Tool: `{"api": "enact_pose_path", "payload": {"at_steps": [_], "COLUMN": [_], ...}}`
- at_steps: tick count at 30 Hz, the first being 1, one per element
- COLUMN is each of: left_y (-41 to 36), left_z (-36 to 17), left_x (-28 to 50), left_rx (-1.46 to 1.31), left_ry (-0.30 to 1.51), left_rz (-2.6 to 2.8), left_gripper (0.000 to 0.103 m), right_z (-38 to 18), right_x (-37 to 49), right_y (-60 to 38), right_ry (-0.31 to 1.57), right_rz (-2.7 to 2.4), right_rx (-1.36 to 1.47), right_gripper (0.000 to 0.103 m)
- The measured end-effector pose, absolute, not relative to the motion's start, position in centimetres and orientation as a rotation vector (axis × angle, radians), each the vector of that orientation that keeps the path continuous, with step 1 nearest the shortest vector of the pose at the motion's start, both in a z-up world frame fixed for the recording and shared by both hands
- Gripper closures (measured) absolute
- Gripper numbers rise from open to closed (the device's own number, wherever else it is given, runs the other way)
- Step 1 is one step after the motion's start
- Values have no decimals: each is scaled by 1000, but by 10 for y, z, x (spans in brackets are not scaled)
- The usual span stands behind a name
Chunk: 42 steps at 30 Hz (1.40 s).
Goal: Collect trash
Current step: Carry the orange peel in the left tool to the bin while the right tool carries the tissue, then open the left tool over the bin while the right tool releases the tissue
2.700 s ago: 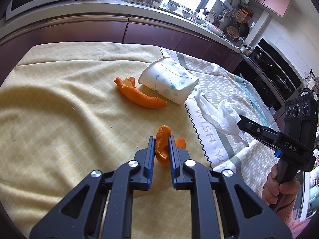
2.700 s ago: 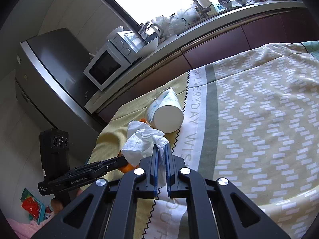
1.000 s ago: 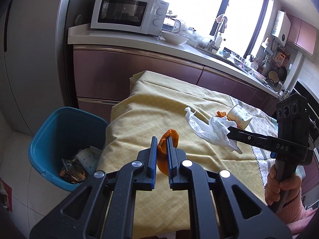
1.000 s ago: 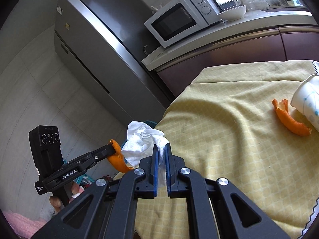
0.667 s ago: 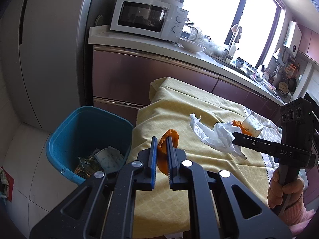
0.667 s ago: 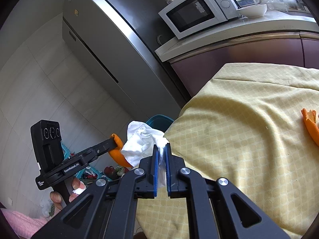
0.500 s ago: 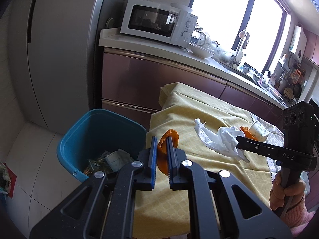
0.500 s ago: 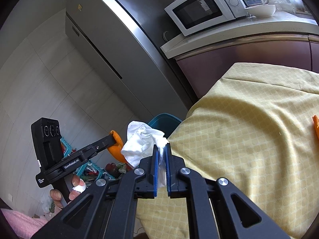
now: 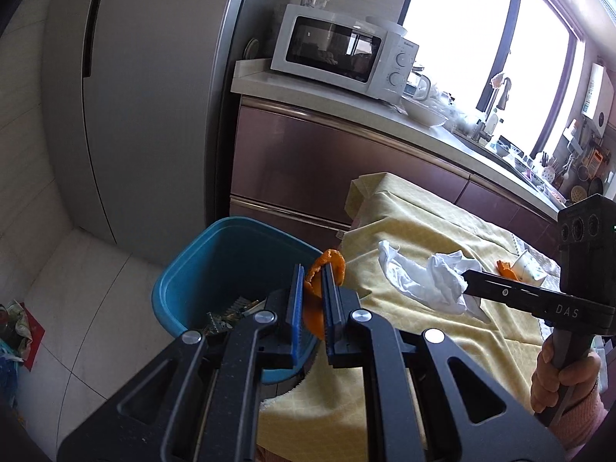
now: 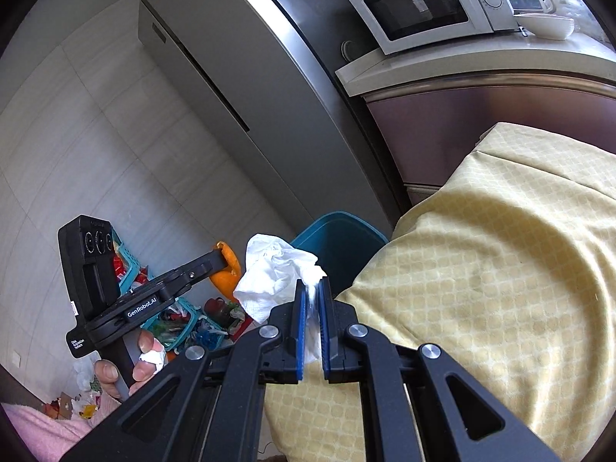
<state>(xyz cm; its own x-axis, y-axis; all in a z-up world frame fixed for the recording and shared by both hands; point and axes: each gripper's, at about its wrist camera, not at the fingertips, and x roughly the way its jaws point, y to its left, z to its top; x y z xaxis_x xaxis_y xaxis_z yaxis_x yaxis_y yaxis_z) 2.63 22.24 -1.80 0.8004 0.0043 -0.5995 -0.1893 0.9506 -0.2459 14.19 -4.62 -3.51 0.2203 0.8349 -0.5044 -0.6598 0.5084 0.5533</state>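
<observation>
Left wrist view: the left gripper (image 9: 311,281) is seen from behind, its jaws drawn narrow and clamped on a curled piece of orange peel (image 9: 321,269). The peel is held in the air above the near rim of a blue bin (image 9: 181,277), which stands on the tiled floor against the end of the desk. Some rubbish is visible at the bottom of the bin. The desk is covered by a yellow cloth (image 9: 423,238). To the right, the right gripper (image 9: 467,275) is held by a hand (image 9: 558,377) in a pink sleeve; its jaws are closed on a crumpled white tissue (image 9: 427,281), carried over the yellow cloth. Farther back on the desk, a second orange peel (image 9: 505,268) lies just beside a tipped paper cup (image 9: 531,269). A white microwave (image 9: 342,52) stands on the kitchen counter beside a tall grey refrigerator (image 9: 154,88).

Right wrist view: the right gripper (image 10: 312,283) is shown with its blue pads (image 10: 300,323) nearly together, the white tissue (image 10: 275,273) pinched between them and bunched out to the left. The tissue is held beyond the edge of the yellow cloth (image 10: 500,269), in front of the blue bin (image 10: 338,238). At left, the left gripper (image 10: 220,258) is held by a hand (image 10: 127,365), the orange peel (image 10: 227,267) gripped at its tip.
</observation>
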Motion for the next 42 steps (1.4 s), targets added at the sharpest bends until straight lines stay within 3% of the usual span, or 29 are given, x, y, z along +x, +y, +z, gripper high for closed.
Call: {"api": "enact_pose_path", "payload": {"at_steps": [42], "left_y": [265], "left_z": [-97], "left_x": [89], "left_rx": [-322], "left_ry": [783], "left_rz": [232], "left_gripper": [92], "right_z": [-75], "right_x": [184], "right_y": [76], "right_ry": [1001], "right_rz": [959], "right_rx": [65], "right_gripper": [95]}}
